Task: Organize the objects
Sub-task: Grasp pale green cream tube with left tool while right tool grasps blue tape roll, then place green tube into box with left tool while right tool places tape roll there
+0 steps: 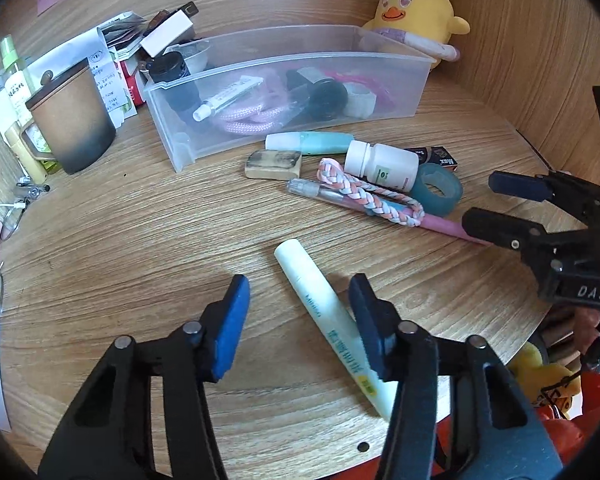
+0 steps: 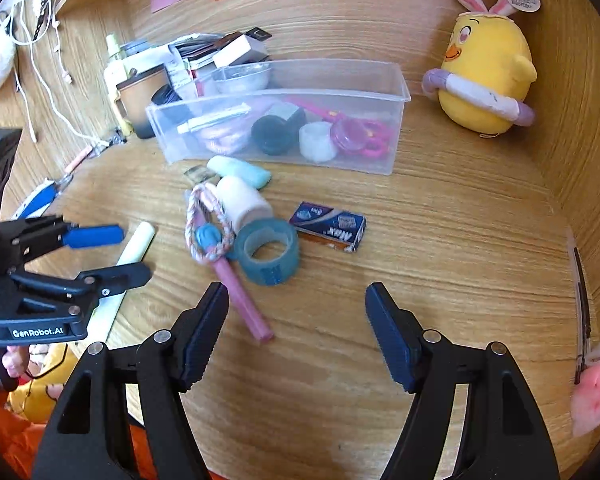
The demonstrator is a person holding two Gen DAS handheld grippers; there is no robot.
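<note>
On the left of the wooden desk (image 1: 140, 240) a brown lidded cup (image 1: 74, 120) stands against a stack of papers and bottles. The left gripper (image 1: 300, 312) hangs low over the desk, its fingers apart with a pale green tube (image 1: 328, 320) lying between them; the right pad touches or nearly touches the tube, the left pad stands clear of it. Behind, the clear plastic bin (image 1: 284, 68) holds a pink cord, a small white tube, a black jar and a white tape roll. Just in front of the bin lie a mint marker (image 1: 312, 142), a worn eraser (image 1: 274, 164), a white pill bottle (image 1: 380, 164), a braided bracelet (image 1: 376, 200) across a pink pen (image 1: 440, 226), a teal tape roll (image 2: 270, 250) and a staple box (image 2: 330, 226). The right gripper (image 2: 298, 336) hovers over bare desk, fingers wide apart and empty. A yellow chick plush (image 2: 488, 72) sits at far right.
</note>
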